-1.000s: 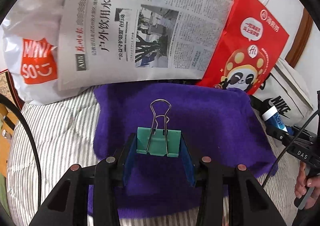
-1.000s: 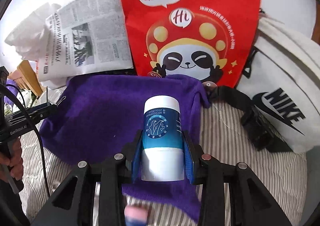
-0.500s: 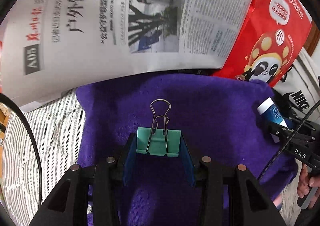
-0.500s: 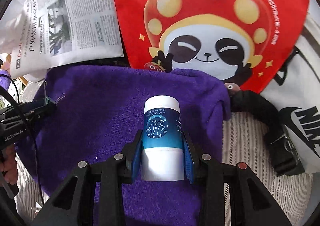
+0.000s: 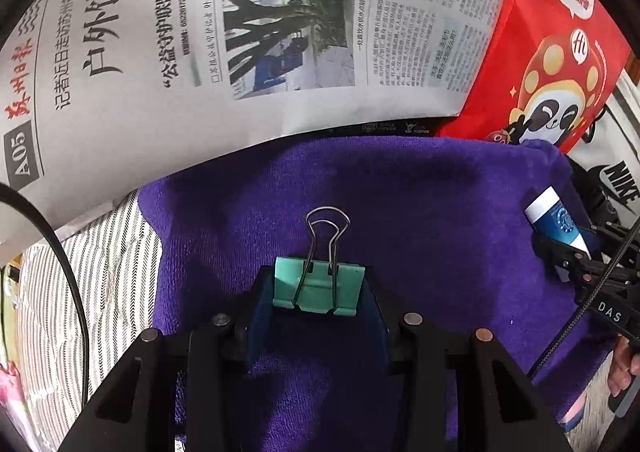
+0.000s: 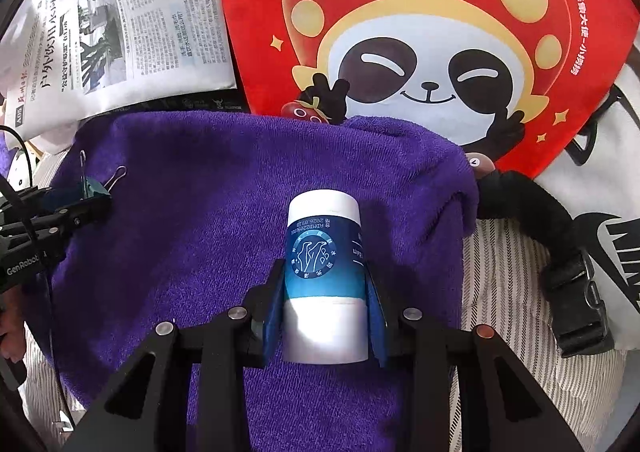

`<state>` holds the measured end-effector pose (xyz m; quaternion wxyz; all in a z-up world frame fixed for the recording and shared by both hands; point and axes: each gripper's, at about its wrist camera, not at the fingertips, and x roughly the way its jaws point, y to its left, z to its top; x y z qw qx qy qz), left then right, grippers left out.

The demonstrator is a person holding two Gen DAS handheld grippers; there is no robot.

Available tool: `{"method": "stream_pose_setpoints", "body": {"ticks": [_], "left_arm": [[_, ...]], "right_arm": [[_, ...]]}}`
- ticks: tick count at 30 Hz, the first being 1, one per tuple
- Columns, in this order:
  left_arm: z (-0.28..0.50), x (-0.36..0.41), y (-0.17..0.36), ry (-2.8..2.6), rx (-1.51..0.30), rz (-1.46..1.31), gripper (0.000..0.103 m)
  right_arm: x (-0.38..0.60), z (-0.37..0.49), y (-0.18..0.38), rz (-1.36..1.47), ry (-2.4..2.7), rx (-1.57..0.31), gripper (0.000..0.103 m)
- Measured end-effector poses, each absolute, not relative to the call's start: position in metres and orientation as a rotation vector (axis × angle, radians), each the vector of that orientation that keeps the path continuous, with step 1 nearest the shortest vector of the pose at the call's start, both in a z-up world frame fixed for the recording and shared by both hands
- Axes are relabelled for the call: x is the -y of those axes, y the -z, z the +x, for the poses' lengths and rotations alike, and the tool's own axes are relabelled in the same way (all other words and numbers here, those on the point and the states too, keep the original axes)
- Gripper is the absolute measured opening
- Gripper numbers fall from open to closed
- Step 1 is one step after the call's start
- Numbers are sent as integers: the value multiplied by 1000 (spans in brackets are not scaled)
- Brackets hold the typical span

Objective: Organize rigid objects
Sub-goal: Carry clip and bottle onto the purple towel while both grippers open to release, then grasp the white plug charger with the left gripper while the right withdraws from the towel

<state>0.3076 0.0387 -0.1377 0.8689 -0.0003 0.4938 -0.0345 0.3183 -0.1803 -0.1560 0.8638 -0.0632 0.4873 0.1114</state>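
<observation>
Both tongs hang over the purple towel [image 5: 420, 212] on the striped bed [image 5: 100, 272]: the left tongs [image 5: 316, 292] are clamped on a green clip [image 5: 318, 288], the right tongs [image 6: 324, 304] on a blue-and-white bottle [image 6: 324, 272]. If the bottle is set upright on that soft, rumpled towel, I'd expect it to topple or roll toward the red bag [image 6: 420, 32]. The clip could snag its wire handles in the pile on release.
</observation>
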Motion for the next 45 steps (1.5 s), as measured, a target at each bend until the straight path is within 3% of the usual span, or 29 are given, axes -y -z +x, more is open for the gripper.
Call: {"method": "stream_pose_setpoints", "body": {"ticks": [3,7,10,24,35,45], "left_arm": [[308,-31,139,67,-1034,17,41],[308,-27,139,82,-1043,24,48],[310,-14,140,87,-1057,32,58],[200,6,108,110,-1001,5,58],[142,6,121,123,-1056,-16,58],[124,-5,139,79,-1092,-55,60]], "right_arm": [[182,320,156,-126,-246,-1024,38],[184,318,155,-99,-298,-1032,63],[185,309,151,-101,-282,-1020,63],[215,208,94,-29,-216,-941,63],[243,102,110,8,-204,-952,63],[269,71,125,60,-194,-989,63]]}}
